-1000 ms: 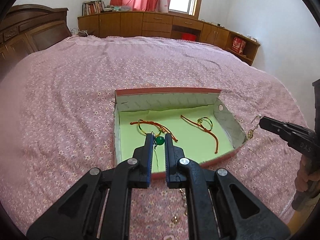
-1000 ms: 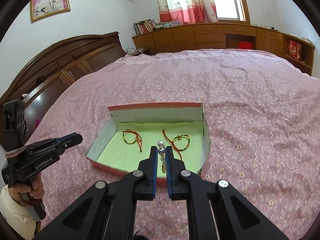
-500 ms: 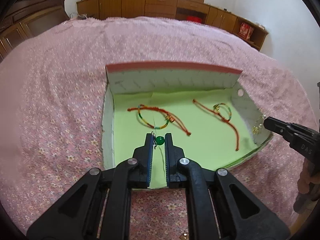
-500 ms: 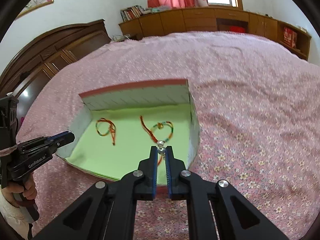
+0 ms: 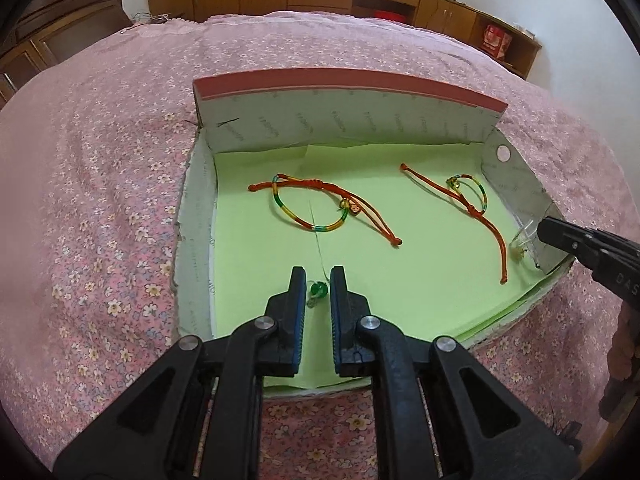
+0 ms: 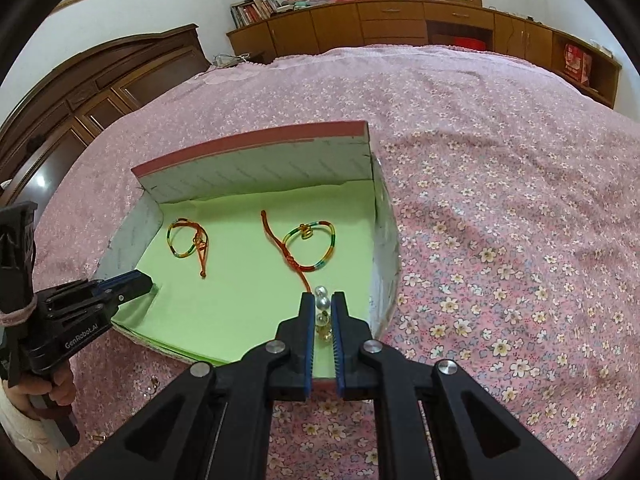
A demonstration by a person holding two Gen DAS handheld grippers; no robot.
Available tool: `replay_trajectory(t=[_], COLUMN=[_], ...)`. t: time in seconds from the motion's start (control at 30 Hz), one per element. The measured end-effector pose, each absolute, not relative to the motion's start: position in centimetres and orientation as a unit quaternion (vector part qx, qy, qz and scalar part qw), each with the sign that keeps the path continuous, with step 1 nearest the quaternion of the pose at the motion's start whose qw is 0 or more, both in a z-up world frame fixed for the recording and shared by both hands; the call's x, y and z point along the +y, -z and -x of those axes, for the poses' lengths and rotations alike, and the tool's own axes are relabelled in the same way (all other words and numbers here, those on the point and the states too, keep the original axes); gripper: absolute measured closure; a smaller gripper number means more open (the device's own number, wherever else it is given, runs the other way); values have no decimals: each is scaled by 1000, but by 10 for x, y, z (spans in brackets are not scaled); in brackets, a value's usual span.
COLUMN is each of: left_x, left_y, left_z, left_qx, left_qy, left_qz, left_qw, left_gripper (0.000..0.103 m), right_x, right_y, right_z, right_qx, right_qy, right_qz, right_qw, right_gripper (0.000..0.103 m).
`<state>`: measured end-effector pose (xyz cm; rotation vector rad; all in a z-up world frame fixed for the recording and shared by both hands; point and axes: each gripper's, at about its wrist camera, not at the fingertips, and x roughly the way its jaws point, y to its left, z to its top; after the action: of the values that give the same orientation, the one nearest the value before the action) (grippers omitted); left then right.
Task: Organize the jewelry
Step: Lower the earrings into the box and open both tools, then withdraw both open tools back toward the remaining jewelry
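Note:
A shallow box (image 5: 348,120) with a light green floor and pink rim lies on the bed; it also shows in the right wrist view (image 6: 256,168). Two red-cord bracelets lie in it, one at left (image 5: 316,208) and one at right (image 5: 468,200). My left gripper (image 5: 318,280) is low over the box's front left, its jaws slightly apart, with a green bead earring (image 5: 318,290) lying between them. My right gripper (image 6: 322,304) is shut on a silver bead earring (image 6: 323,302) at the box's front right corner.
The box sits on a pink flowered bedspread (image 6: 500,200). Small metal pieces (image 6: 152,384) lie on the spread in front of the box. A dark wooden headboard (image 6: 100,92) stands at left, wooden cabinets (image 6: 400,24) along the far wall.
Both grippers have moved forward and down into the box. The left jaws have parted a little and the green bead earring has dropped lower between them.

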<state>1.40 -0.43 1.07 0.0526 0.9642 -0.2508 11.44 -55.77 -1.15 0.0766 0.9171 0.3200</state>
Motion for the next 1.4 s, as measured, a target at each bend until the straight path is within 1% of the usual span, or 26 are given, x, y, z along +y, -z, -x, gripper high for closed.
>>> replay_trajectory(t=[0.1,0.13,0.23,0.33,0.47,0.57,0.63,0.77,0.83,1.4], left_x=[-5,-6,-1,5,13,14,15,16,17,30], left_y=[-13,-15,-19,-26,-37,-44,-49,-57,-62,-66], left_z=[-13,-11,-8,-1,10,20,25,42,49,106], left_qx=[466,465,459,456,449,447,444,437,434,439], left_qy=[115,114,112,109,107,107,109,116,117,118], left_qz=[-25,-26,-23,-15,-11,-7,-6,-8,-12,-4], left_qw=[877,878,881,883,887,888,889,892,893,891], left_gripper=[98,97,92,89,87,86,86,86,85,85], right_x=[-555,-555,-555,-555,-555,-557,-558,-559,-560,-559], right_y=[8,6,0,-6,-17,-27,-33,-41,-44,-37], right_z=[-111,-110,-103,-95,-79,-65,-57,-41,-34,27], right_qx=[437,435,426,422,411,401,394,387,386,414], right_qy=[-160,-161,-165,-168,-174,-176,-179,-183,-183,-171], right_qz=[-35,-34,-35,-38,-39,-49,-52,-56,-59,-64], right_qw=[884,886,889,890,894,898,900,902,902,892], right_gripper=[83,80,74,74,72,69,64,62,59,51])
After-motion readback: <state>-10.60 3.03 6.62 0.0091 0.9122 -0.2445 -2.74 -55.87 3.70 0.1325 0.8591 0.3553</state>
